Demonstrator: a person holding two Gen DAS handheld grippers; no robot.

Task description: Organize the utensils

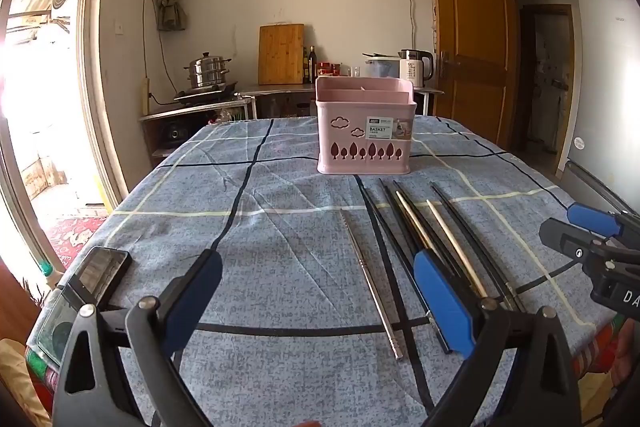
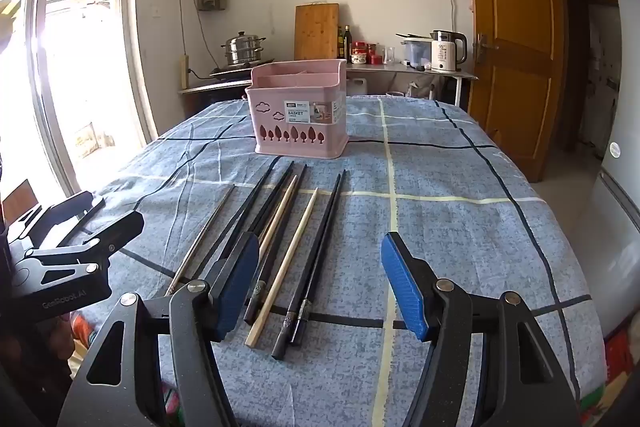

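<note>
A pink utensil basket (image 1: 364, 129) (image 2: 298, 115) with several compartments stands upright on the blue checked tablecloth (image 1: 280, 227) (image 2: 460, 227). In front of it lie several chopsticks side by side: a steel one (image 1: 370, 283) (image 2: 204, 235), black ones (image 1: 384, 227) (image 2: 320, 247) and pale wooden ones (image 1: 456, 247) (image 2: 286, 267). My left gripper (image 1: 320, 303) hovers open above the steel chopstick. My right gripper (image 2: 316, 287) hangs open over the near ends of the black and wooden chopsticks. Neither holds anything. Each gripper shows at the edge of the other's view.
A phone (image 1: 96, 275) lies at the table's near left corner. Behind the table a counter holds a steel pot (image 1: 208, 71), a cutting board (image 1: 280, 55), bottles and a kettle (image 1: 416, 67). A wooden door (image 1: 472, 39) and a fridge (image 1: 608, 87) stand to the right.
</note>
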